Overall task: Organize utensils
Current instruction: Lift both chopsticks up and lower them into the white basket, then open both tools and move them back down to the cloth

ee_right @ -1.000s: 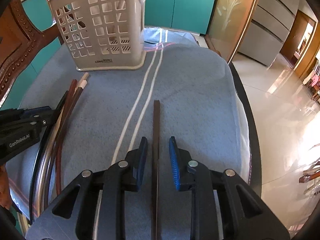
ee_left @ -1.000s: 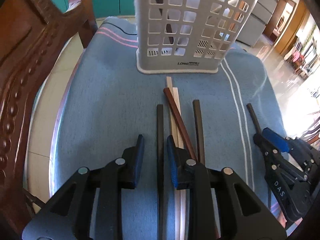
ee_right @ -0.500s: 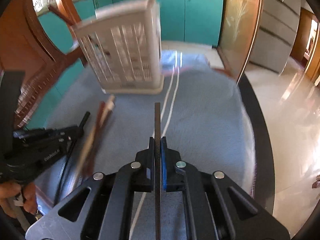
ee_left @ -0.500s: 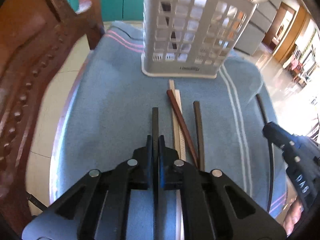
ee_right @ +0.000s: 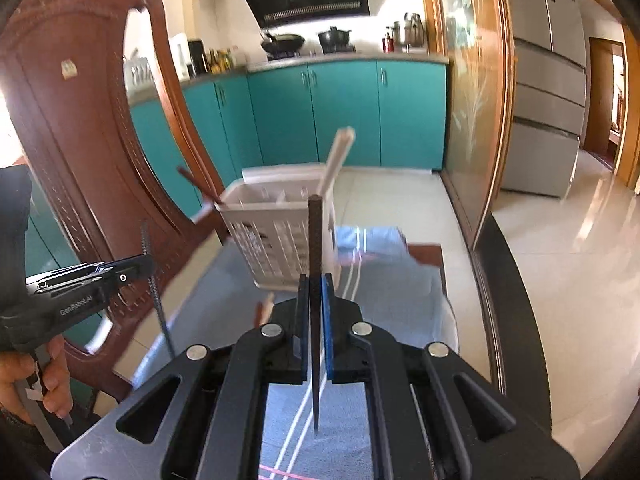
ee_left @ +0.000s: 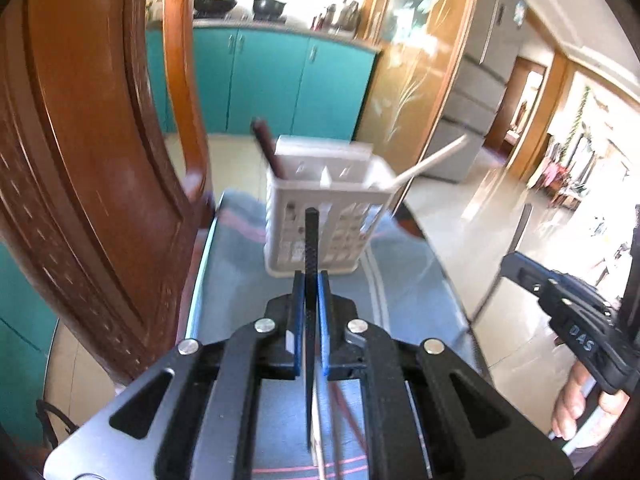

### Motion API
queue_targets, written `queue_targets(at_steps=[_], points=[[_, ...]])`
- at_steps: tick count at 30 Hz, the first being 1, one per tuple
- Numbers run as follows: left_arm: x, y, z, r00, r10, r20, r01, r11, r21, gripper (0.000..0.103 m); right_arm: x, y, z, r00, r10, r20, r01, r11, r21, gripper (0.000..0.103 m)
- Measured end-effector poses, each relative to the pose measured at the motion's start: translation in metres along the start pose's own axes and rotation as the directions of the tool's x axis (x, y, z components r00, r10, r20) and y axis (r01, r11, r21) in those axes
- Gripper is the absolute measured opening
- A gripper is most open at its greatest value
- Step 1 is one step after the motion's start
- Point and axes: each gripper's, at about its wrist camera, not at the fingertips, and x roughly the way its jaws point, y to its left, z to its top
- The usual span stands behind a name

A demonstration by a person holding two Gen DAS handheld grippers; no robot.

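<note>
While the left claw (ee_left: 311,300) pinches a black chopstick (ee_left: 311,240) above the surface, the basket (ee_left: 324,220) stands just beyond. Seen from the right, the right claw (ee_right: 315,304) clamps a dark chopstick (ee_right: 315,236) before that basket (ee_right: 276,236).

A round table (ee_right: 516,304) with a dark rim carries a blue towel (ee_right: 404,304) with white stripes spread across its top. The white slotted basket (ee_right: 276,240) stands upright on the towel at its far end. Nearer than the basket, a few chopsticks (ee_left: 332,432) lie loose on the towel.
</note>
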Motion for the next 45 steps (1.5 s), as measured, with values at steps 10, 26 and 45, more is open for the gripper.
queue_targets(at_steps=[10, 26, 45], points=[[-0.054, -0.012, 0.068, 0.987, -0.047, 0.152, 0.042, 0.998, 0.036, 0.007, -0.037, 0.018, 0.068, 0.983, 0.046, 0.177, -0.034, 0.997, -0.069, 0.007], [-0.019, -0.007, 0.168, 0.917, 0.151, 0.369, -0.116, 0.986, -0.117, 0.007, 0.031, 0.033, 0.16, 0.951, -0.021, 0.309, 0.029, 0.999, -0.019, 0.007], [0.008, 0.009, 0.083, 0.963, 0.105, 0.249, -0.084, 0.992, -0.093, 0.027, 0.026, 0.013, 0.049, 0.969, 0.041, 0.242, -0.045, 0.999, 0.01, 0.033]])
